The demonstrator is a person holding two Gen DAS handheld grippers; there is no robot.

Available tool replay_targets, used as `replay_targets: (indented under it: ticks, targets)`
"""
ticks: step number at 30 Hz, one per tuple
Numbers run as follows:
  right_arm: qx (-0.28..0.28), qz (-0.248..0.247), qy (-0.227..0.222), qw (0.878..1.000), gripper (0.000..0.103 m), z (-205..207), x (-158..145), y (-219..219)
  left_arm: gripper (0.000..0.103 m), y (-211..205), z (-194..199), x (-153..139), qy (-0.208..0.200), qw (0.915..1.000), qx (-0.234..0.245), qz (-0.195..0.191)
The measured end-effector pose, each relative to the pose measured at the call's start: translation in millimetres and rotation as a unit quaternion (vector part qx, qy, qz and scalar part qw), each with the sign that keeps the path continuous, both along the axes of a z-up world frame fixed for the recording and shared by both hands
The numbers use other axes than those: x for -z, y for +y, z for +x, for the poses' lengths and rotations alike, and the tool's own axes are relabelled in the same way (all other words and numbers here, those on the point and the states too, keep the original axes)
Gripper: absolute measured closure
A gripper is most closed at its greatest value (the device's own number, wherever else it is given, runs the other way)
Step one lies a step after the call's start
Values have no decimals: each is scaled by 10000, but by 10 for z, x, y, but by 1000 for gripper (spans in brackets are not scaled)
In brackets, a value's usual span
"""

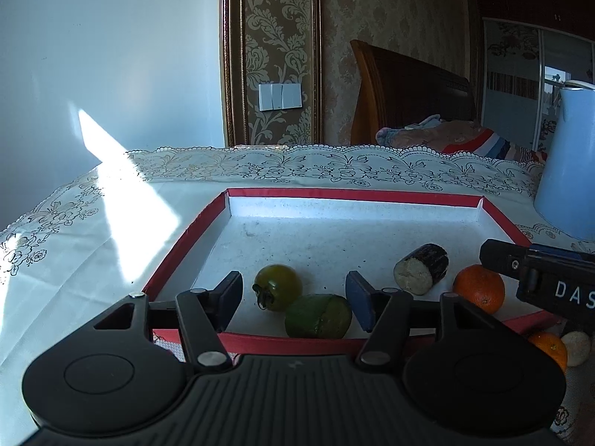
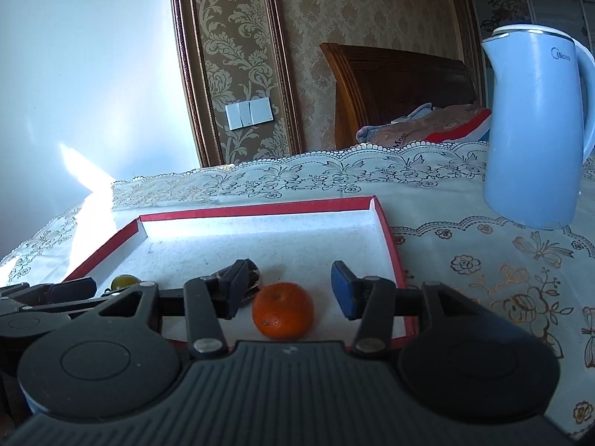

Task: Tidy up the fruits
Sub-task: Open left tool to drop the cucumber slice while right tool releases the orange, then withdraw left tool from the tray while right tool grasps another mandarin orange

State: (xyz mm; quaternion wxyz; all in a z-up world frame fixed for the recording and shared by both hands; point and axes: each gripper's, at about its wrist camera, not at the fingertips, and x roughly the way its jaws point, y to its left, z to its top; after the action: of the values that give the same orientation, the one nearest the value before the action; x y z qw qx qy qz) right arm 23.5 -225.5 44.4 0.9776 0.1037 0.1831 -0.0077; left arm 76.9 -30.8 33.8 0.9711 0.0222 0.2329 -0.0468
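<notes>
Both grippers stand apart, empty: the left gripper (image 1: pixel 293 299) around green fruits, the right gripper (image 2: pixel 286 290) around a round orange tangerine (image 2: pixel 282 310). They should withdraw straight back, judging by the red-rimmed shallow tray (image 2: pixel 260 206).

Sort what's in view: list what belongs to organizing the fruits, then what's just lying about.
Part of the job:
tray
green tomato
green fruit
cane piece
orange in the tray
orange outside the tray
pale fruit

Lying about:
kettle
tablecloth
bedding

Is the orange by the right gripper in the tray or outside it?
In. The orange rests on the tray floor, inside its red rim.
</notes>
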Motion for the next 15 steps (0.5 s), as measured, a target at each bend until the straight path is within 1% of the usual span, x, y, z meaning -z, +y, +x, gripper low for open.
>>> replay_targets:
  ticks: [2,7,8,10,12,15]
  targets:
    - [74,85,-55,9999,53,-30,-4,-45,35,47,-45,-12,-48,10000,-33,-31]
    - [222,292,-356,9987,53,-169,-71,-164,35,147,-178,-42,-186,9997,-58,-161]
    - [251,364,-418,9981,50,-202,-87,-202,35,192,-225,-64,-238,9994,-67,-251]
    - [363,538,-530,9965,35,-304,-107,-301,35,298,-321,-105,-304,9985,-33,-449]
    - [386,669,-557,9955,34,-410,-106,-391,35,417,-418,-120,-248,9980,-9,-581]
    - [248,636,-475,9965,34,-578,-82,-472,34,562,-559,-85,-95,9984,9,-565]
